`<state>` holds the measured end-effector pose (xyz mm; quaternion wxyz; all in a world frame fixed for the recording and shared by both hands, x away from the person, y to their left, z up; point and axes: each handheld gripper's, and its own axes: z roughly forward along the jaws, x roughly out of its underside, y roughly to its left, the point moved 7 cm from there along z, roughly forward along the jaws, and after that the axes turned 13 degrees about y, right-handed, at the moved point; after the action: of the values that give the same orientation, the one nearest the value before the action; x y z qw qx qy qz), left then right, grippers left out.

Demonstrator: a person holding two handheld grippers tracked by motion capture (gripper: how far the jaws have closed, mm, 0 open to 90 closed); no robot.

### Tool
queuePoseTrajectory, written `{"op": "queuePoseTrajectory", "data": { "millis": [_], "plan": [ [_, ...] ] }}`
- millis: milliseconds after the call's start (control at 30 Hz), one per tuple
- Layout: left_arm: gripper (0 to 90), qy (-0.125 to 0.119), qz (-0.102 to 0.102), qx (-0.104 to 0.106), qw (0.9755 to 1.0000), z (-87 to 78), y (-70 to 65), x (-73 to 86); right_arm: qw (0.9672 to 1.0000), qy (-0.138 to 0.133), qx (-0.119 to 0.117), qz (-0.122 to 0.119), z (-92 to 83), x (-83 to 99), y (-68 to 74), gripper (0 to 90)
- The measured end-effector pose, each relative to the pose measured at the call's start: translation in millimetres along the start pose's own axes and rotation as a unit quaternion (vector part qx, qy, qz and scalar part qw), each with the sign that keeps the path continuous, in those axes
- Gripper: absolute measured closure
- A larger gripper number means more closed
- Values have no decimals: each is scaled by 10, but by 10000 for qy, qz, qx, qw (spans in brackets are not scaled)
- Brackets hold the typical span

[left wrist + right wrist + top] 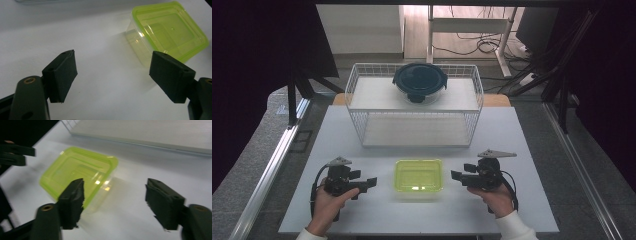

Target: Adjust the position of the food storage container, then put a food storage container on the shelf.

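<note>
The green-lidded container (418,176) was seen resting on the tabletop (512,135), between the 2 tools and in front of the wire basket (357,90). It was touched by neither tool. The left tool (369,183) was held just beside its left edge with the jaws apart and nothing between them. The right tool (455,176) was held just beside its right edge, likewise spread, with only bare tabletop between the pads in the right gripper view.

The container was judged to have been set down and let go, so that this step looked finished. If the basket was its goal, the lift onto the shelf was still left to do.

Counted: 1 green-lidded container, 1 round dark-lidded container (420,81) on the basket's upper shelf, 1 wire basket, 2 tools, 2 hands.
</note>
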<state>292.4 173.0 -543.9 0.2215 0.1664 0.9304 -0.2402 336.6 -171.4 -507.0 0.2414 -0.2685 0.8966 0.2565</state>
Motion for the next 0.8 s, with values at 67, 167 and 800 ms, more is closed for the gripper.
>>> {"op": "queuePoseTrajectory", "data": {
  "millis": [67,167,800],
  "plan": [
    [213,-26,-35,59,10000,-9,-1,-8,9997,-55,-222,60,-4,0,7,266],
    [210,-59,-37,120,9999,-22,-26,-29,9995,-109,-277,142,-12,6,6,261],
    [217,-198,-81,358,9991,-106,-216,-379,9988,14,-426,219,99,-142,157,335]
  ]
}}
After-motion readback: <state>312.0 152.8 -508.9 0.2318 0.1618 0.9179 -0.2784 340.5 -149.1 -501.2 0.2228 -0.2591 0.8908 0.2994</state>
